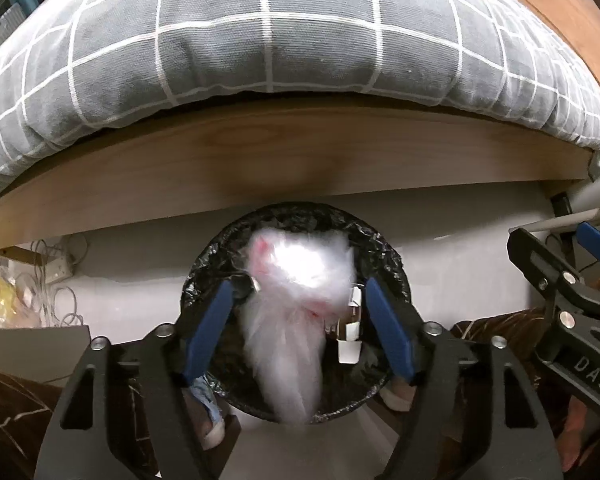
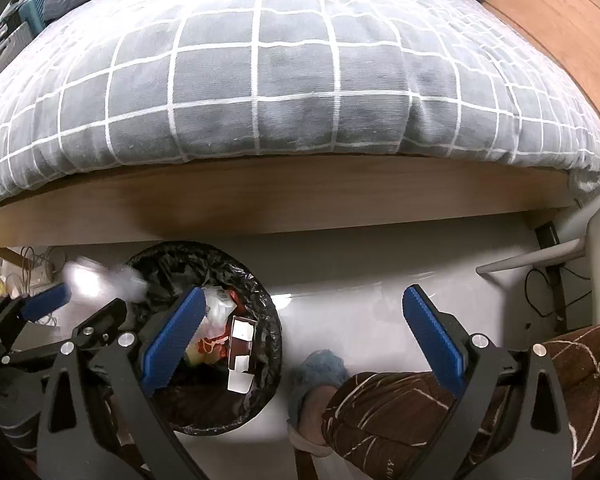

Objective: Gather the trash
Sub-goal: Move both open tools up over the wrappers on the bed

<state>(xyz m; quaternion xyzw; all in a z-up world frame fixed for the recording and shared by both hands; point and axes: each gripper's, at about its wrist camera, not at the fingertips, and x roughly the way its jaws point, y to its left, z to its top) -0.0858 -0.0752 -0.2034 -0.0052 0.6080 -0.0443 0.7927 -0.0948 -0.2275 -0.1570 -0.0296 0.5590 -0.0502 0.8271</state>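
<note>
While the white crumpled wrapper (image 1: 296, 308) hangs blurred over the lined trash bin (image 1: 384, 258) by the bed (image 1: 260, 60), watch it: light, it could drift past the rim onto the floor. Your left hand-held gripper (image 1: 296, 300) is spread, pads clear of it. Your right hand-held gripper (image 2: 300, 320) is wide apart, empty, beside the bin.

Both wrist cams look steeply down, close over floor; left sits above trash bin (image 1: 296, 320), right beside it; shared: bin, bed (image 2: 280, 92)
</note>
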